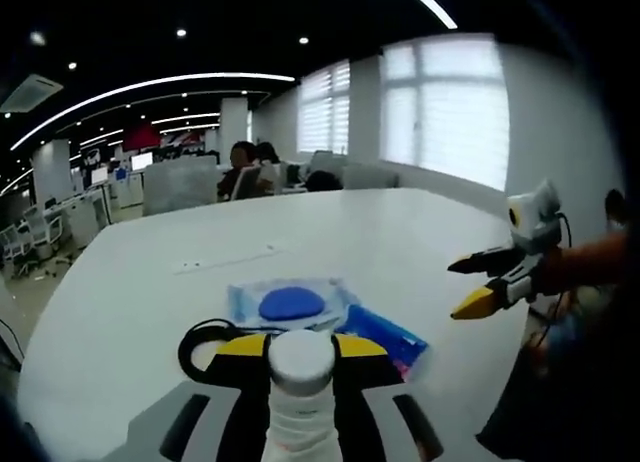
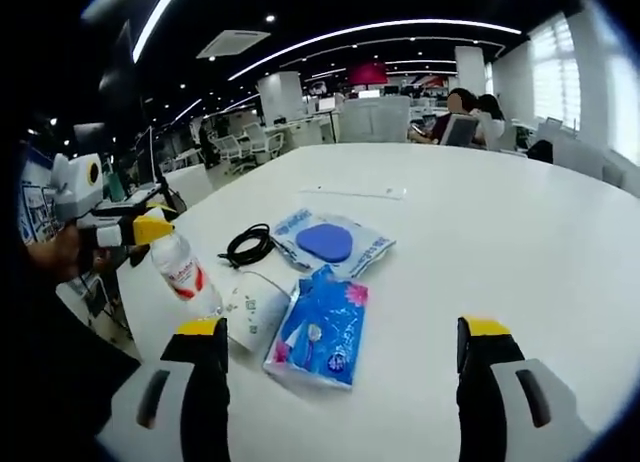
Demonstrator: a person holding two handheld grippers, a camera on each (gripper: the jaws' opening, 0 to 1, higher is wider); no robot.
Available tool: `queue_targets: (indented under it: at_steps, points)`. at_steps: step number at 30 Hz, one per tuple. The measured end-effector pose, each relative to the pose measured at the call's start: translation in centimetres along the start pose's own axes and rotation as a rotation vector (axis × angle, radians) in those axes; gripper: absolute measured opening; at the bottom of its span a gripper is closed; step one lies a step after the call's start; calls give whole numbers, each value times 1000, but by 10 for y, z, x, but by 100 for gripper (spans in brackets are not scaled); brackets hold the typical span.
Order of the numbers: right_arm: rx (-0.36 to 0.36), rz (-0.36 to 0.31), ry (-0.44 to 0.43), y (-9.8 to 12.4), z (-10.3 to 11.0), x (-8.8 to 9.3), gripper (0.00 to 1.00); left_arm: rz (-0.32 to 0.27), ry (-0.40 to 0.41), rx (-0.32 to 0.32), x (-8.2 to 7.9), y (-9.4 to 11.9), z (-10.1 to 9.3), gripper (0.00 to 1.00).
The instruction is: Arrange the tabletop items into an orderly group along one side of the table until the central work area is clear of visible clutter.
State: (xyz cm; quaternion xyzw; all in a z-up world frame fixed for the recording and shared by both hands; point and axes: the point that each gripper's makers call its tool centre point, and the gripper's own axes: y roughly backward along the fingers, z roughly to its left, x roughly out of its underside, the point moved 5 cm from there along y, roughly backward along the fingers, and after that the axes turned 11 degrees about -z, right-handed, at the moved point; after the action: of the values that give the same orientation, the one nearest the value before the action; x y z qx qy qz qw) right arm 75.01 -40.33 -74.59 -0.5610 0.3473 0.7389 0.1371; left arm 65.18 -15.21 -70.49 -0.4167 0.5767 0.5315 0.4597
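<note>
My left gripper is shut on a white capped bottle; in the right gripper view it holds that bottle, red-labelled and tilted, above the table's left edge. On the white table lie a clear packet with a blue oval pad, a blue toothbrush packet, a white pouch and a coiled black cable. My right gripper stands open near the blue packet, with nothing between its fingers. It also enters the left gripper view as the right gripper, off the table's edge.
A thin white strip lies farther along the table. The packet with the blue pad, the blue packet and the cable sit just beyond the bottle. Office desks, chairs and seated people stand behind the table.
</note>
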Motion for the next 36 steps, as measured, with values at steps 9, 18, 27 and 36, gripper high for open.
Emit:
queue_targets:
  at_steps: [9, 18, 27, 36]
  points:
    - [23, -18, -13, 4, -2, -3, 91, 9, 24, 70, -7, -5, 5, 18]
    - [30, -22, -11, 5, -1, -8, 92, -34, 56, 98, -44, -6, 20, 18]
    - [35, -48, -14, 3, 1, -19, 98, -63, 42, 119, -81, -16, 59, 18]
    - [48, -47, -2, 3, 4, -26, 100, -80, 27, 119, -109, -36, 113, 18]
